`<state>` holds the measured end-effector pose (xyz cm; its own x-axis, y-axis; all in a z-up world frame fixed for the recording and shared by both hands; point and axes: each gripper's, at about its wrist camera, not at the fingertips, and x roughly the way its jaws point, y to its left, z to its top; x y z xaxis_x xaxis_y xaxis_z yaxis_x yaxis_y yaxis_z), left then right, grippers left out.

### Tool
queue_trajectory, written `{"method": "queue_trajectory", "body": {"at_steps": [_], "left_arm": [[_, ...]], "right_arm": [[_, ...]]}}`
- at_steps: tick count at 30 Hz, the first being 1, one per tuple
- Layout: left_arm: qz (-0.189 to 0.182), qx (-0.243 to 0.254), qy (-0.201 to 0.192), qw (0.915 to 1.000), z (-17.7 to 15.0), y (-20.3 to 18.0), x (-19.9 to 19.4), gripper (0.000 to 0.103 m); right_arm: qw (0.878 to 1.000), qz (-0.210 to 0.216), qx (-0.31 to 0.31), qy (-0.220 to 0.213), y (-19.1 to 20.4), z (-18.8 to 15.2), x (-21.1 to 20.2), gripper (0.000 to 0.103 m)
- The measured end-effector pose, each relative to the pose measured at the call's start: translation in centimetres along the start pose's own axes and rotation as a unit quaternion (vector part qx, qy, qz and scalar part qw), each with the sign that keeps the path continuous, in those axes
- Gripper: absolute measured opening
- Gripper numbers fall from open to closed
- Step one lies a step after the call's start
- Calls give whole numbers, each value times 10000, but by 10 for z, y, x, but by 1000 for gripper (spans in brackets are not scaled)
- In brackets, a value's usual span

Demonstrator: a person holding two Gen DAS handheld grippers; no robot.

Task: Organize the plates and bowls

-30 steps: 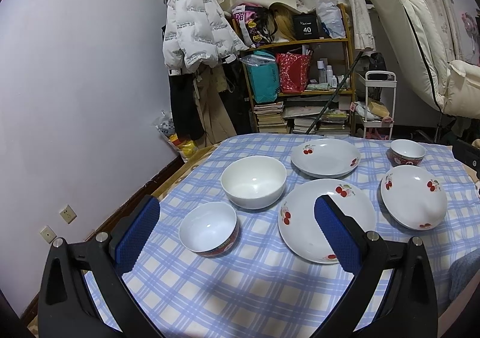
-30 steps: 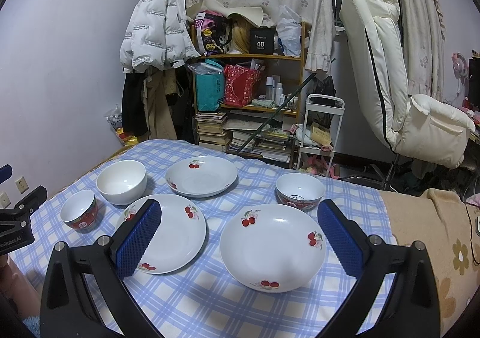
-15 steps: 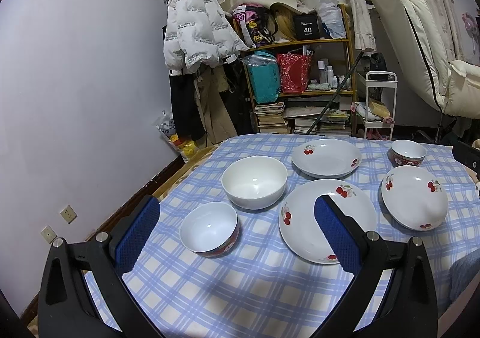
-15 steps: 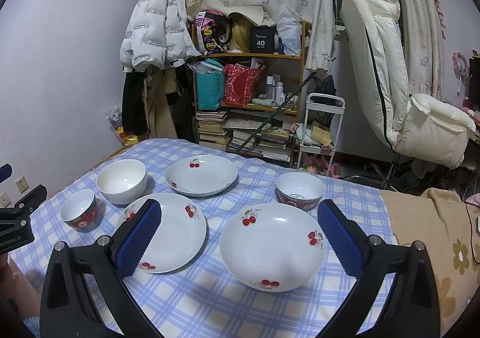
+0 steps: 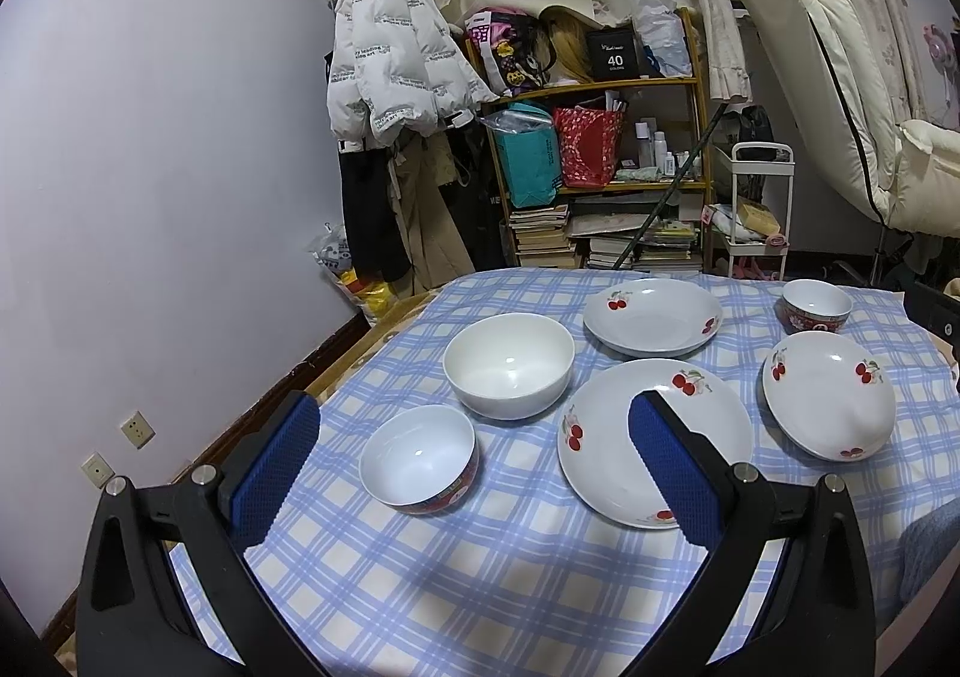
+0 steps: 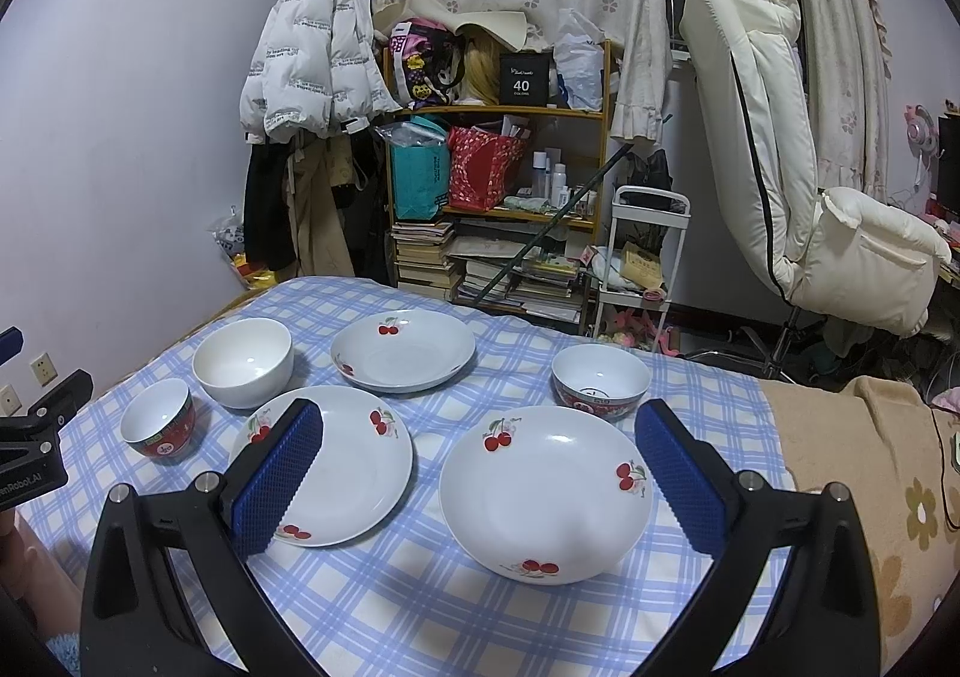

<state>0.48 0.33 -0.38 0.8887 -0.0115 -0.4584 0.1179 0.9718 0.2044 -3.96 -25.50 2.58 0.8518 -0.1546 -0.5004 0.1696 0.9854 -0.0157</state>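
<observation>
On a blue checked tablecloth [image 5: 480, 587] lie three white cherry plates: a near-left plate [image 6: 354, 455], a near-right deep plate [image 6: 543, 491] and a far plate [image 6: 402, 350]. A large white bowl [image 5: 509, 364] stands at the left, a small red-sided bowl [image 5: 420, 458] before it, and another red-sided bowl [image 6: 600, 380] at the far right. My left gripper [image 5: 474, 467] is open and empty above the near edge, facing the small bowl. My right gripper [image 6: 480, 479] is open and empty, facing the near-right plate.
A cluttered wooden shelf [image 6: 498, 209] with books and bags stands behind the table. A white jacket [image 6: 312, 65] hangs on the left wall. A white reclining chair [image 6: 798, 155] stands at the right. A brown flowered blanket [image 6: 870, 467] covers the table's right end.
None of the dishes has moved. Both grippers stay open and almost still, with only a slight drift of the views.
</observation>
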Motion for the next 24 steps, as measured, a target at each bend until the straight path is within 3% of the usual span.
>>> {"method": "queue_trajectory", "body": {"at_steps": [16, 24], "left_arm": [[105, 0, -50, 9999, 0, 3, 0, 101], [18, 7, 106, 9999, 1, 1, 3, 101]], "right_arm": [[10000, 3, -2, 14, 0, -2, 2, 103], [10000, 10, 4, 55, 0, -3, 4, 103]]}}
